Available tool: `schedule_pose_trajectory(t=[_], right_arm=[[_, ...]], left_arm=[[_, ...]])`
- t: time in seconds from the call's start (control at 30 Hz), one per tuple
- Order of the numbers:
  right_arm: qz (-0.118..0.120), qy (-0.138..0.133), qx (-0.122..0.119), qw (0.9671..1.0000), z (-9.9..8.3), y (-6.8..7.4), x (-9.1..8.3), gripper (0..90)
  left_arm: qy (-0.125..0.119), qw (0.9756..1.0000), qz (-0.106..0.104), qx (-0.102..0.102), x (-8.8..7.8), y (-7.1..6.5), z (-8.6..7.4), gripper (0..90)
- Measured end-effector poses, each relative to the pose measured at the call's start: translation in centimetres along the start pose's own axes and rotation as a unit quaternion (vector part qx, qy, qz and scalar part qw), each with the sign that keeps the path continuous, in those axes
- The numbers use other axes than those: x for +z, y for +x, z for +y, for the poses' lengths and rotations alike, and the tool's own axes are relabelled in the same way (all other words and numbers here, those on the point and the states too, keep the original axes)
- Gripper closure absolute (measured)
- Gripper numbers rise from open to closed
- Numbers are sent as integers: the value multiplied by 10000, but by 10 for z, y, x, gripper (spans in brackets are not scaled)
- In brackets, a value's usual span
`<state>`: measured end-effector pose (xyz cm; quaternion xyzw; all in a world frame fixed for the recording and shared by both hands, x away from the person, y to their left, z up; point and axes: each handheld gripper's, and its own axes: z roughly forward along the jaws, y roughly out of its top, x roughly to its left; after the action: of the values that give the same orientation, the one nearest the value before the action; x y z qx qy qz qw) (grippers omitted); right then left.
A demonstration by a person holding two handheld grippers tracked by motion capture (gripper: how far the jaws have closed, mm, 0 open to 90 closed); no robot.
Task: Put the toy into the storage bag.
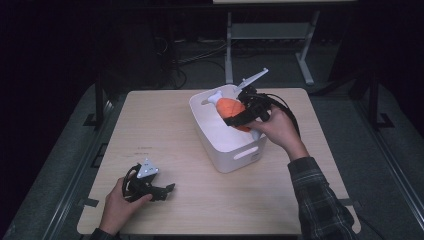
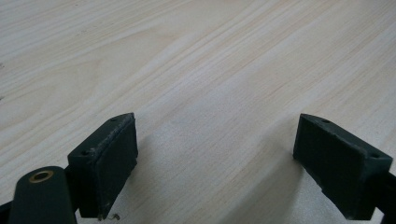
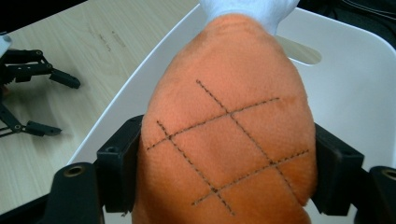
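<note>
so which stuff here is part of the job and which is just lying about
In use:
- plush toy, clamped by right hand-held gripper
- white bin under the toy

Idle:
- left hand-held gripper, open, nothing held, on the table
- metal stand behind

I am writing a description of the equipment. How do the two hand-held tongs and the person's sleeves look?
Both tongs, left and right, are black linkage frames ending in flat dark rectangular pads fixed by small screws. Each carries a pale grey three-cornered plate on top. Black cables trail from the right one. The right sleeve is dark plaid.
</note>
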<state>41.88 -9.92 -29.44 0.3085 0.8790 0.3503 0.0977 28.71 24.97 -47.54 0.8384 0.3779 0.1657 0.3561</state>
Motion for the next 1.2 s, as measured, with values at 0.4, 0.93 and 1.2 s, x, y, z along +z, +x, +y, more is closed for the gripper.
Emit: schedule_pose_trajectory(t=[0.4, 0.93, 1.2], right_arm=[[-64, 97, 77, 9999, 10, 9, 28, 241], [41, 206, 47, 9998, 9, 18, 54, 230], [45, 231, 44, 9997, 7, 19, 58, 202]], left_arm=[[5, 10000, -3, -9, 0, 0, 0, 129], [-2, 10000, 5, -9, 0, -1, 0, 128], [-2, 10000, 10, -10, 0, -1, 0, 128]])
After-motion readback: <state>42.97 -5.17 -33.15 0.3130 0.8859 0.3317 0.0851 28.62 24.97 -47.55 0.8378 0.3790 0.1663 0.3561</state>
